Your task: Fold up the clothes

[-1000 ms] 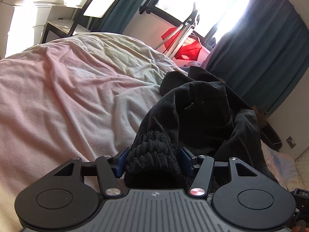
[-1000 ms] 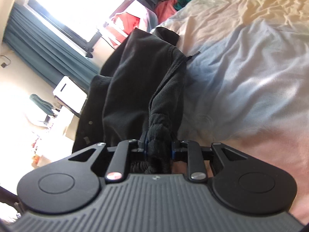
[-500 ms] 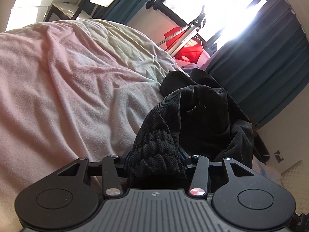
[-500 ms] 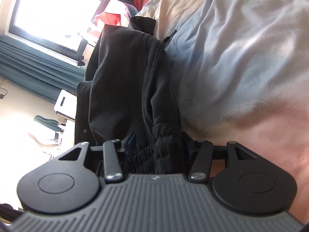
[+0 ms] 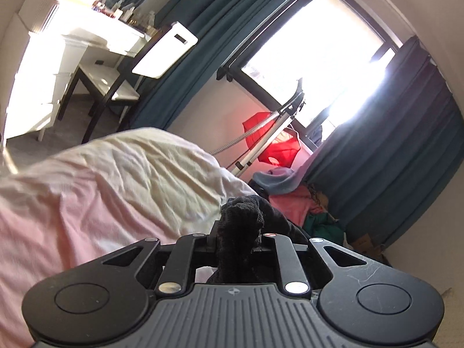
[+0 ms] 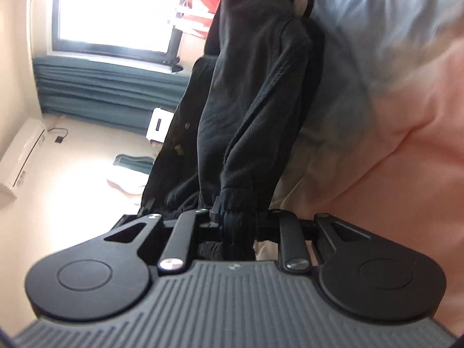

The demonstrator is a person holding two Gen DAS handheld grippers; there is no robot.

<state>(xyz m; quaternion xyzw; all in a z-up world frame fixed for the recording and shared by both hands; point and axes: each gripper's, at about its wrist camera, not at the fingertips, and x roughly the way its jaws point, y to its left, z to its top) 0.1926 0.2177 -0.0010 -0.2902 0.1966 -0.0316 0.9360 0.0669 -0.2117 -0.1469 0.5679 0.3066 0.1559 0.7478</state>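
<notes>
Sunlight pours through a wide window [image 5: 319, 55] flanked by teal curtains [image 5: 400, 150], washing out the far side of the bedroom. Below it a bed [image 5: 87, 203] with a pale pink and cream cover fills the near left of the left wrist view. On the far left stands a white counter [image 5: 95, 26] crowded with small bottles, with a dark-legged chair [image 5: 107, 87] just beside it. A red cloth [image 5: 275, 142] hangs on a metal stand near the window, and a heap of mixed clothes [image 5: 301, 200] lies to the right of the bed.

The left tool [image 5: 237, 240] is clamped on a bunched ribbed edge of the black garment [image 5: 243, 220], which rises between its fingers. The right tool [image 6: 239, 221] is closed tight on another ribbed cuff of the same black garment [image 6: 255, 87], whose cloth stretches away from it, lying against the bed cover on the right. A white air conditioner [image 6: 20, 156] sits on the wall at the left.
</notes>
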